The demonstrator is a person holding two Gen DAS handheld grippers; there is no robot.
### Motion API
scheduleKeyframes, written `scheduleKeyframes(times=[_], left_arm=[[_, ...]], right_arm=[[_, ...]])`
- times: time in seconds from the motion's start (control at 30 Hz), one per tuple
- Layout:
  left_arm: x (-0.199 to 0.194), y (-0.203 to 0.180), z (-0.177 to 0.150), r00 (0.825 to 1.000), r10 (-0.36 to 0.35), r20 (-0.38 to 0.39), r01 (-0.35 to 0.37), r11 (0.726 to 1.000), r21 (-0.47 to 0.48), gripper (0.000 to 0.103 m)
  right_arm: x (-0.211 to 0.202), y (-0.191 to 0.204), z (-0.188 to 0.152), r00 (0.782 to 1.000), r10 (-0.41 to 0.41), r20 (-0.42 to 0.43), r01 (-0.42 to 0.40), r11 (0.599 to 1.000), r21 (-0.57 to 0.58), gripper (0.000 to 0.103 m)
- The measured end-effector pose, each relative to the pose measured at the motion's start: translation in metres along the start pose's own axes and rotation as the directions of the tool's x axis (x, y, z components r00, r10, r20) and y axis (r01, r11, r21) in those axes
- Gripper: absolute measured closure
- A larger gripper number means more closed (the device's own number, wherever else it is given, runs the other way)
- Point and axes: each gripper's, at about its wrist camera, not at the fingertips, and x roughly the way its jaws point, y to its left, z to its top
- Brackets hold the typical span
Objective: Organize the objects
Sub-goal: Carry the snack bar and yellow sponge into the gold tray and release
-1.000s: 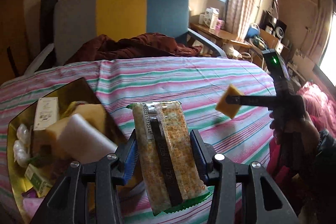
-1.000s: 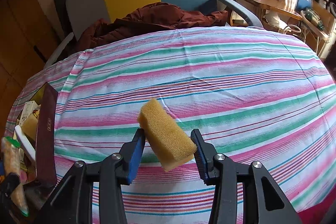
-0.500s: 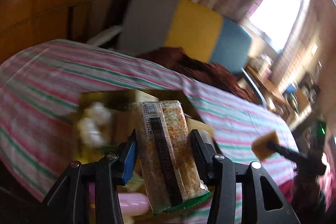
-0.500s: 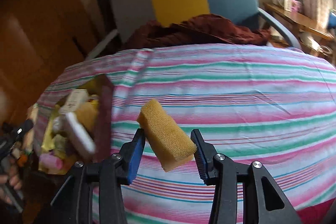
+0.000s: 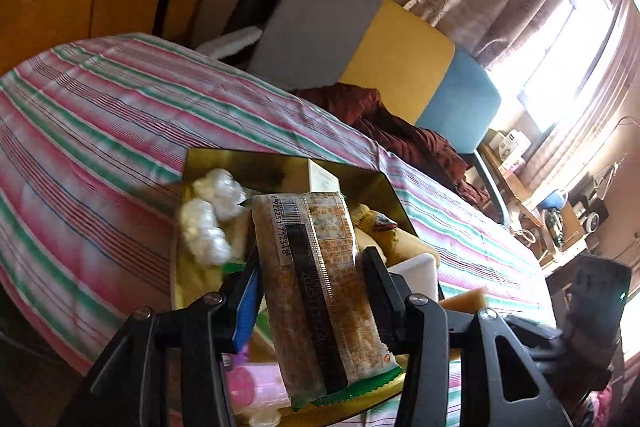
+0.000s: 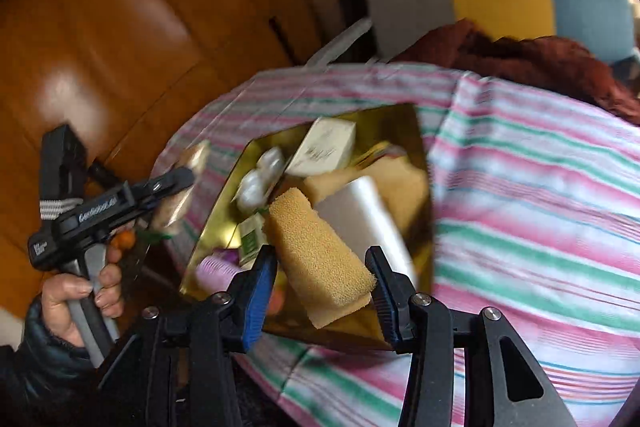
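The long cellophane-wrapped cracker packet (image 5: 320, 291) is pinched between the fingers of the left gripper (image 5: 312, 283), long axis running along the fingers, held above the near end of the gold-lined rectangular box (image 5: 208, 157). The tan rectangular sponge (image 6: 318, 255) is clamped in the right gripper (image 6: 322, 275), also over the box, seemingly nearer its middle. Box contents noted: white foam block (image 6: 360, 211), cream carton (image 6: 324, 147), wrapped white balls (image 5: 208, 215), pink tube (image 5: 256, 385). Release downward is judged next.

Right gripper (image 6: 322, 277) grips sponge (image 6: 320, 259) over gold box (image 6: 424, 163).
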Motion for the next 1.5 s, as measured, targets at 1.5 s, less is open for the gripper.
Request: scheduleKeyframes(times=[1.5], left_arm=[[-0.014,-0.036,-0.025,0.941,0.297,0.159,-0.326,0.923,0.203,0.039]], right_arm=[[0.057,0.023,-0.016,0.974,-0.209,-0.091,0.198,0.973,-0.115,0.059]])
